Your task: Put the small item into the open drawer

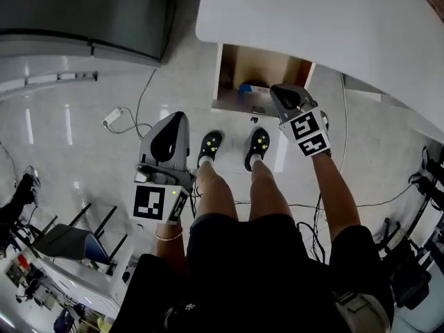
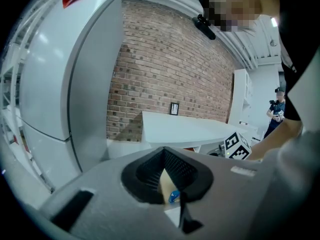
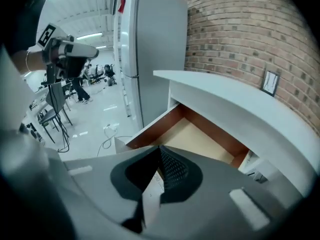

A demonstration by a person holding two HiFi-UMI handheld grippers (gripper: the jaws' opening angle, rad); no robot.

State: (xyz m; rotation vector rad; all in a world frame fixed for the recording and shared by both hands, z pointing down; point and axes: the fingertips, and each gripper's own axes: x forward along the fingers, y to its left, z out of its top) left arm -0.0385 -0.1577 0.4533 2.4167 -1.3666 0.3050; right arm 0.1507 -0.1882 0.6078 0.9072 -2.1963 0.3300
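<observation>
The left gripper [image 1: 172, 125] hangs well apart from the drawer, jaws together and empty. The small blue item [image 1: 248, 87] already lies in the open drawer [image 1: 267, 66]. The right gripper [image 1: 286, 97], closed on nothing, hovers just beside it, so only withdrawing seems left.

1. White table [image 1: 326, 19] at 1 o'clock.
2. Open drawer [image 1: 263, 64] under the table's edge at 12 o'clock, wood-lined. A small blue item [image 1: 247, 87] lies inside, near the front.
3. Glossy pale floor [image 1: 69, 123] carries:
   - power strip [image 1: 112, 118] with its cord at 10 o'clock
   - chair [image 1: 66, 240] at 8 o'clock
   - black shoes [image 1: 210, 146] at centre
   - loose cables [image 1: 388, 198] at 4 o'clock
</observation>
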